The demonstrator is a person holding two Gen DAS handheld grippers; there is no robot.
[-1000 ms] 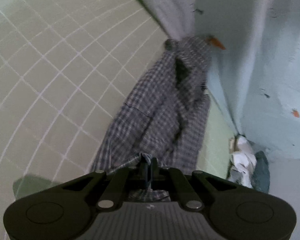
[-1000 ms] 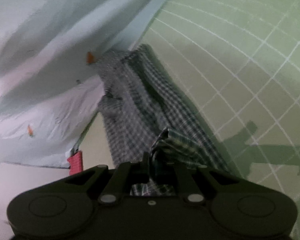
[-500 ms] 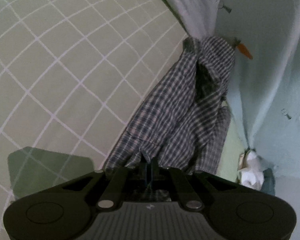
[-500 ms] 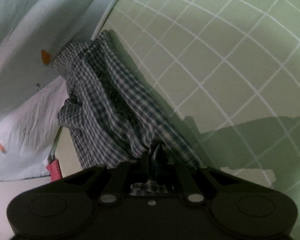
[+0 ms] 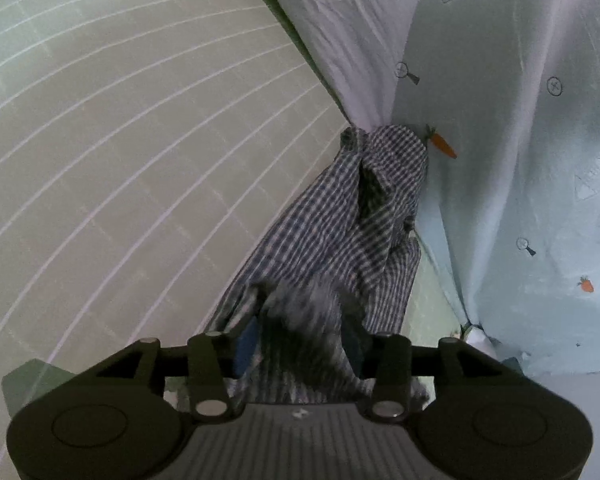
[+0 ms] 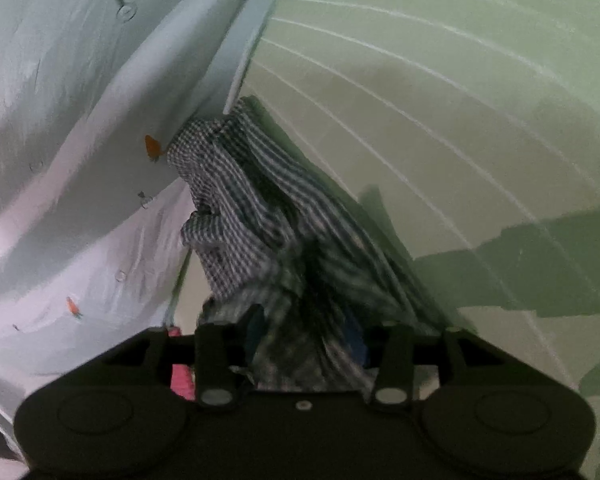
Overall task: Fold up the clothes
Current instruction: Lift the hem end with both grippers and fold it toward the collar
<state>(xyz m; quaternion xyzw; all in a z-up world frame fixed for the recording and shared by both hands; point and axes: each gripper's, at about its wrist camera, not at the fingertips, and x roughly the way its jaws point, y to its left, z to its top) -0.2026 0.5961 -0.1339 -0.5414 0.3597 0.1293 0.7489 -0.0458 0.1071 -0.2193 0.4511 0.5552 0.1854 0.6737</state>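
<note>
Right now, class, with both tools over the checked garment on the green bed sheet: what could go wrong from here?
1. Both tools, left tool and right tool, are opening with the checked garment between their fingers, so it may drop in a bunched heap, not a flat fold.
2. Its far end lies against the pale printed cloth; a later grasp could catch that too.
3. It lies near the edge of the green sheet and may slip off.

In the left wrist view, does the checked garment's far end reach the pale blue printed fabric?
Yes, the far end of the checked garment lies against the pale blue printed fabric, right beside a printed carrot.
</note>
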